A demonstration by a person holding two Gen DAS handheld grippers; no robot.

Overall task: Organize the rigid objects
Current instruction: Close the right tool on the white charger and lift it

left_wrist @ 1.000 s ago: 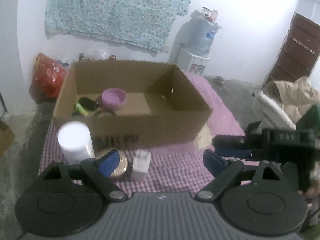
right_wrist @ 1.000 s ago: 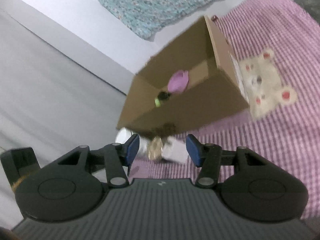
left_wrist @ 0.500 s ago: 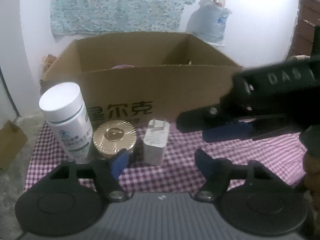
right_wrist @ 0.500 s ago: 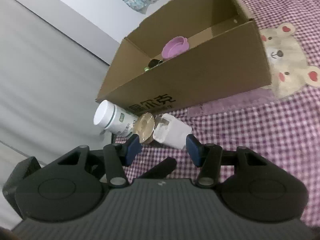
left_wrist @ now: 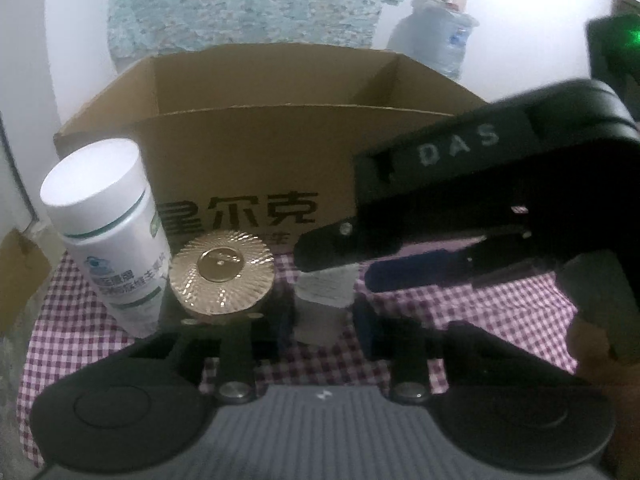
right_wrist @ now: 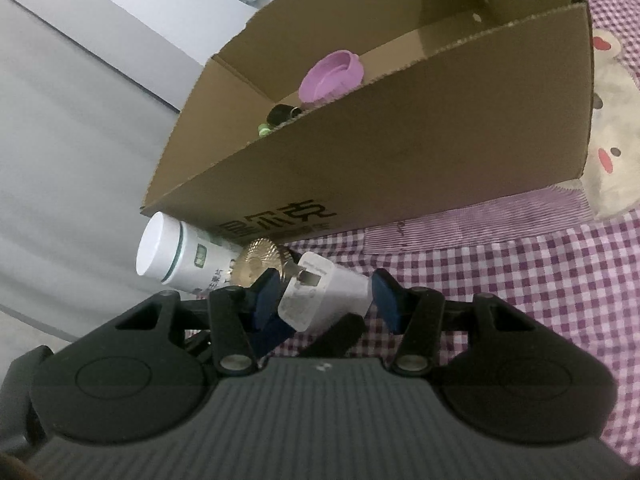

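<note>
Since the earlier frame both grippers have come down and closed in on the white charger (right_wrist: 324, 298), which stands on the checked cloth (right_wrist: 540, 280) just in front of the cardboard box (right_wrist: 400, 152). The right gripper (right_wrist: 326, 294) has its blue fingers (right_wrist: 386, 300) apart on either side of the charger, near it, though contact cannot be made out. The left gripper (left_wrist: 322, 316) also straddles the charger (left_wrist: 324, 300) with its fingers apart; they sit in shadow, and the right gripper's black body crosses just above them. Beside the charger stands a gold round tin (left_wrist: 222, 276), and beyond that a white bottle (left_wrist: 108, 236), the three in a row along the box's front wall. Inside the box lie a purple bowl (right_wrist: 332, 76) and a small black and green item (right_wrist: 276, 118), too small to identify.
</note>
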